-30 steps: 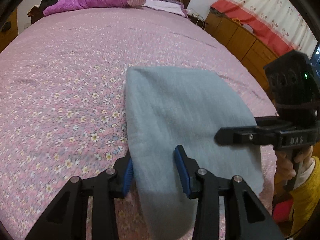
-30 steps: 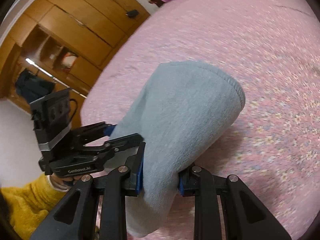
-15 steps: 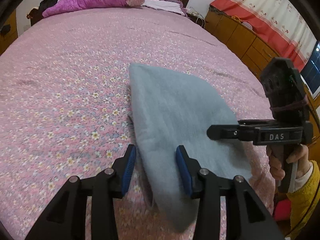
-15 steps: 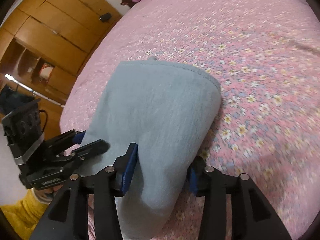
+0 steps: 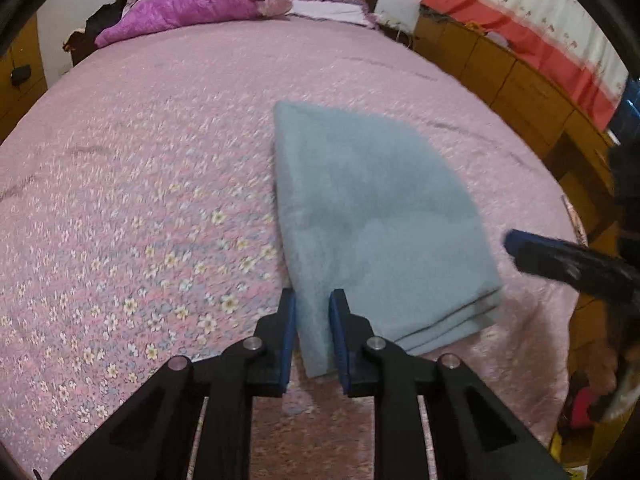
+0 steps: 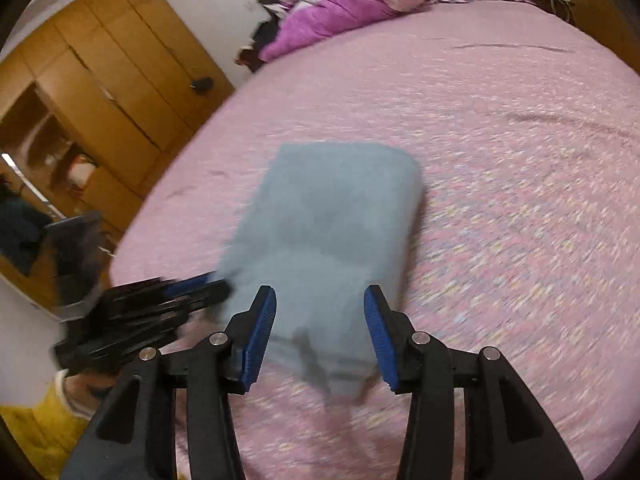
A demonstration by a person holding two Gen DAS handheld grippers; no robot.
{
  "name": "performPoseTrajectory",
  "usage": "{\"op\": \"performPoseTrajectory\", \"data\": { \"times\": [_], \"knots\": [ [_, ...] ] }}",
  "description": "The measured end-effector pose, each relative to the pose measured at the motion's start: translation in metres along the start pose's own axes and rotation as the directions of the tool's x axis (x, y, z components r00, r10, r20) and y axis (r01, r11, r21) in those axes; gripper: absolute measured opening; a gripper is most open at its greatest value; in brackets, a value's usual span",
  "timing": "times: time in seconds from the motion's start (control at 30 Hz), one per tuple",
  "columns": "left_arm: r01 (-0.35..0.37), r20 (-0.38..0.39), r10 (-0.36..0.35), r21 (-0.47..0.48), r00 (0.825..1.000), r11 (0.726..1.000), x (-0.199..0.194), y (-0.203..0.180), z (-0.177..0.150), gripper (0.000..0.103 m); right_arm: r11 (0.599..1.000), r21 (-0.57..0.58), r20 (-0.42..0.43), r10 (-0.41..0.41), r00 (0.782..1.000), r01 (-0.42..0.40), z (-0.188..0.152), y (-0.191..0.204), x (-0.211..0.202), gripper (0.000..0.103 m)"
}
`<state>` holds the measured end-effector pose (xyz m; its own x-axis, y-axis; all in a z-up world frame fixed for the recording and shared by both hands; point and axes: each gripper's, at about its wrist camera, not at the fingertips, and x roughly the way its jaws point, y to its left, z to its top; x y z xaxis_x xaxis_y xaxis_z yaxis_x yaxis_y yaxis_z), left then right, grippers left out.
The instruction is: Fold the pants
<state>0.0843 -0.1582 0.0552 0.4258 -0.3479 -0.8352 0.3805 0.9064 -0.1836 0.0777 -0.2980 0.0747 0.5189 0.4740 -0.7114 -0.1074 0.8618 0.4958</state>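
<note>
The grey-blue pants (image 5: pixel 372 216) lie folded into a thick stack on the pink flowered bed (image 5: pixel 140 160). My left gripper (image 5: pixel 313 332) is narrowed around the stack's near left corner, blue pads on both sides of the cloth. In the right wrist view the pants (image 6: pixel 332 232) lie flat just past my right gripper (image 6: pixel 319 336), which is open and apart from the cloth. The right gripper also shows blurred at the right of the left wrist view (image 5: pixel 568 264). The left gripper shows blurred at the left of the right wrist view (image 6: pixel 152 308).
A purple quilt and pillows (image 5: pixel 192 12) are heaped at the headboard. Wooden cabinets (image 5: pixel 520 92) with a red and white curtain run along the bed's right side. A wooden wardrobe (image 6: pixel 100 92) stands on the left. The bed's near edge is close behind the pants.
The pants came down from a raised drape to lie flat on the bed. My right gripper opened, let go and pulled back. My left gripper narrowed on the near corner.
</note>
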Motion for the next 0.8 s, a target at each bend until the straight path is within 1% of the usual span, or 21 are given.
{"op": "performPoseTrajectory", "data": {
  "times": [0.03, 0.07, 0.13, 0.17, 0.23, 0.33, 0.4, 0.47, 0.63, 0.8],
  "knots": [
    [-0.003, -0.005, 0.003, -0.007, 1.000, 1.000, 0.003, 0.002, -0.002, 0.018, 1.000, -0.006, -0.001, 0.027, 1.000, -0.027, -0.006, 0.005, 0.001, 0.039],
    [-0.004, -0.008, 0.004, -0.013, 1.000, 1.000, 0.006, 0.004, -0.004, 0.019, 0.999, -0.014, -0.008, 0.033, 0.999, -0.033, -0.009, 0.008, 0.005, 0.039],
    [-0.021, -0.006, 0.021, -0.009, 1.000, 1.000, 0.008, 0.008, -0.006, 0.028, 0.999, -0.037, -0.031, 0.003, 1.000, -0.004, -0.016, 0.012, 0.016, 0.039],
    [-0.030, -0.004, 0.030, -0.007, 1.000, 1.000, 0.009, 0.009, -0.006, 0.031, 0.999, -0.043, -0.048, -0.033, 0.998, 0.031, -0.020, 0.011, 0.027, 0.039],
    [-0.029, -0.001, 0.029, -0.017, 1.000, 0.999, 0.010, 0.012, -0.008, 0.040, 0.997, -0.042, -0.063, -0.071, 0.995, 0.069, -0.028, 0.013, 0.038, 0.039],
    [0.000, -0.001, 0.000, -0.061, 1.000, 0.998, 0.011, 0.019, -0.010, 0.042, 0.995, -0.043, -0.032, -0.093, 0.995, 0.092, -0.032, 0.014, 0.045, 0.040],
    [0.009, -0.001, -0.009, -0.073, 1.000, 0.997, 0.011, 0.023, -0.011, 0.044, 0.994, -0.046, -0.022, -0.100, 0.995, 0.099, -0.031, 0.017, 0.046, 0.042],
    [0.004, 0.003, -0.004, -0.074, 1.000, 0.997, 0.007, 0.025, -0.013, 0.047, 0.994, -0.043, -0.016, -0.100, 0.995, 0.099, -0.030, 0.020, 0.047, 0.043],
    [-0.019, 0.013, 0.020, -0.069, 1.000, 0.997, -0.008, 0.034, -0.024, 0.050, 0.995, -0.017, -0.006, -0.101, 0.995, 0.101, -0.034, 0.019, 0.033, 0.043],
    [-0.048, 0.014, 0.049, -0.059, 0.999, 0.997, -0.023, 0.025, -0.037, 0.052, 0.993, -0.009, 0.010, -0.117, 0.993, 0.117, -0.044, 0.017, 0.017, 0.044]
  ]
}}
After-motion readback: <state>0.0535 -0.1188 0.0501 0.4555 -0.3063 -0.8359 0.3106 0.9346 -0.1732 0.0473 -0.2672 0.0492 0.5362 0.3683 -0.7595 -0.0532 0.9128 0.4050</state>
